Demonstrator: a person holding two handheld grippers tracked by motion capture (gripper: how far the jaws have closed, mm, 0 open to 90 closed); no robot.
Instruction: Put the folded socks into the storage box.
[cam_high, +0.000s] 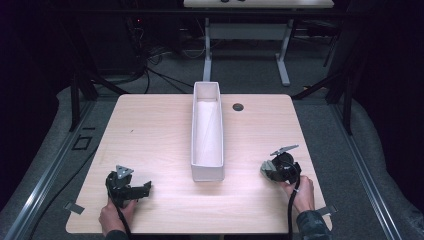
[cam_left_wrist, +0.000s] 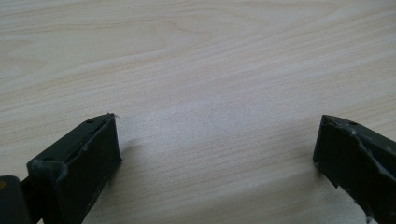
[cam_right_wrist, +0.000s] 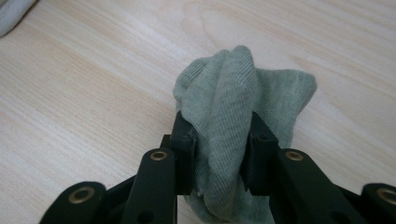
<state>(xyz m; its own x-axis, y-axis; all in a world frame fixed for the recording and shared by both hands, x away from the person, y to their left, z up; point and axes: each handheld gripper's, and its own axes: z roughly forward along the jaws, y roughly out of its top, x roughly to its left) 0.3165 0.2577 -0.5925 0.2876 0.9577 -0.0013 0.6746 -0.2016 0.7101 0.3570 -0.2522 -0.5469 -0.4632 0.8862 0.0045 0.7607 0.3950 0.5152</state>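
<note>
Nearest the camera in the high view, a person's two hands come in from the bottom edge of a pale wood-grain table (cam_high: 165, 125), each holding a black two-jaw gripper.

Left gripper (cam_high: 142, 189), near the table's front-left corner: jaws stand wide apart w/ nothing between them. In the left gripper view, just bare wood under the gap (cam_left_wrist: 217, 144).

Right gripper (cam_right_wrist: 217, 140), near the front-right edge: jaws are clamped on a bunched grey-green ribbed knit cloth (cam_right_wrist: 243, 107), poss. a sock. The fabric is squeezed between both pads, w/ a fold bulging out past the tips and the rest draped toward the table. Can't tell if the cloth hangs clear of the wood or rests on it. In the high view the cloth (cam_high: 267, 171) sits at that gripper's tip.

Farther back, a long narrow white open-topped box (cam_high: 194, 135) runs front to back along the table's centre, looks empty. Cloth and box are apart.

Beyond it, a small round dark grommet (cam_high: 238, 106) in the tabletop.

Progress, as a judgement: pick-up looks done. Carrying the cloth over and dropping it into the box is prob. what's left.
</note>
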